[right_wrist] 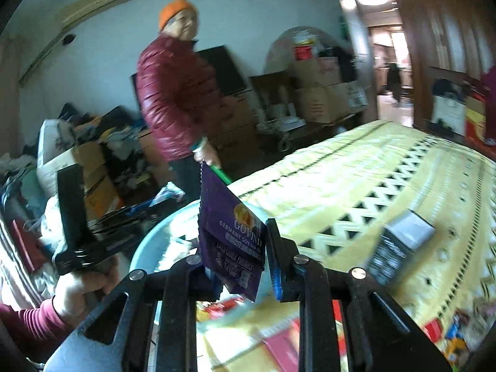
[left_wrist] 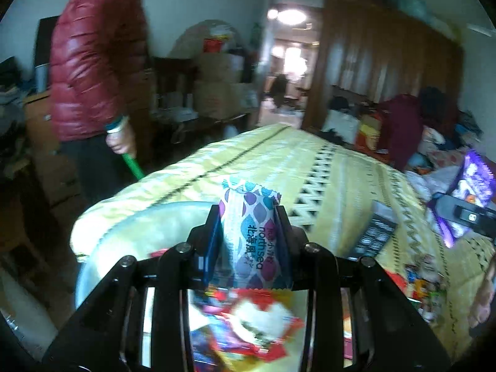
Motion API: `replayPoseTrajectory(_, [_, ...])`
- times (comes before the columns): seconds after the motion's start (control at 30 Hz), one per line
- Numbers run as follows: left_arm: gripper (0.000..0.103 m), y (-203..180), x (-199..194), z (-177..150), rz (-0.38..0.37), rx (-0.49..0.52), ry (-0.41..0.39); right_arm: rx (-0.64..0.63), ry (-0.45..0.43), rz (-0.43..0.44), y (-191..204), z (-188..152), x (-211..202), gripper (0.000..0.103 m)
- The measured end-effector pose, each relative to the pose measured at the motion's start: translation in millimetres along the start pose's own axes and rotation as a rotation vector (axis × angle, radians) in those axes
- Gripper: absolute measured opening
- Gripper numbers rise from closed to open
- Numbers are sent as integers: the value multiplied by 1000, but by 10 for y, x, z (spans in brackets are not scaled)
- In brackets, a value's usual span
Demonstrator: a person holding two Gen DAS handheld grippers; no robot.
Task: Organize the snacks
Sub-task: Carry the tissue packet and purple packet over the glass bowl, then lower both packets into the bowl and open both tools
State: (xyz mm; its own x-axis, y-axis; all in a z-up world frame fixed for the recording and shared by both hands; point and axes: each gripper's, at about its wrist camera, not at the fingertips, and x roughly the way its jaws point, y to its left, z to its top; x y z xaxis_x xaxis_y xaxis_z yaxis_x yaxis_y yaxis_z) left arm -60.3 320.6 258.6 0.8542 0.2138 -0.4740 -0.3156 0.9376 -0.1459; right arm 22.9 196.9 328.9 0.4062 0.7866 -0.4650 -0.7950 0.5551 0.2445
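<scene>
While both grippers grip: one white packet [left_wrist: 251,235], one purple packet [right_wrist: 231,238].

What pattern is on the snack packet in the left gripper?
White snack packet with purple, teal and magenta leaf-shaped spots; clearest in the left wrist view.

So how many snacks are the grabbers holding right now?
2. The left gripper pinches a white packet with purple and teal spots; the right gripper holds a purple packet. More lie blurred below.

A basin [right_wrist: 155,241] sits at the bed's [right_wrist: 356,167] near left corner with snack packets [left_wrist: 248,319] inside, a small box [right_wrist: 400,248] lies right of it on the bedspread, and more packets [left_wrist: 424,282] lie beside the bed's right edge.
</scene>
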Motion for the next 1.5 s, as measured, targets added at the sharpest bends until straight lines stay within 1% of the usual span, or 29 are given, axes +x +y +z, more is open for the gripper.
replayPoseTrajectory(0.1, [34, 175, 172, 3, 80, -24, 26, 0, 37, 44, 146, 108, 368, 25])
replayPoseTrajectory(0.2, [34, 292, 253, -46, 131, -27, 53, 1, 80, 68, 253, 171, 697, 25])
replayPoseTrajectory(0.3, [34, 389, 301, -61, 164, -21, 73, -1, 115, 78, 361, 182, 963, 25])
replayPoseTrajectory(0.43, [34, 468, 364, -73, 192, -10, 90, -11, 136, 83, 429, 168, 1139, 25])
replayPoseTrajectory(0.6, [34, 506, 356, -35, 203, -12, 93, -13, 143, 81, 409, 168, 1191, 25])
replayPoseTrajectory(0.87, [34, 557, 365, -26, 197, -14, 95, -10, 156, 77, 405, 177, 1259, 25])
replayPoseTrajectory(1.13, [34, 631, 476, -46, 188, -23, 127, 8, 173, 73, 354, 149, 1388, 25])
replayPoseTrajectory(1.5, [34, 627, 575, -70, 182, -11, 149, 11, 184, 70, 357, 109, 1496, 25])
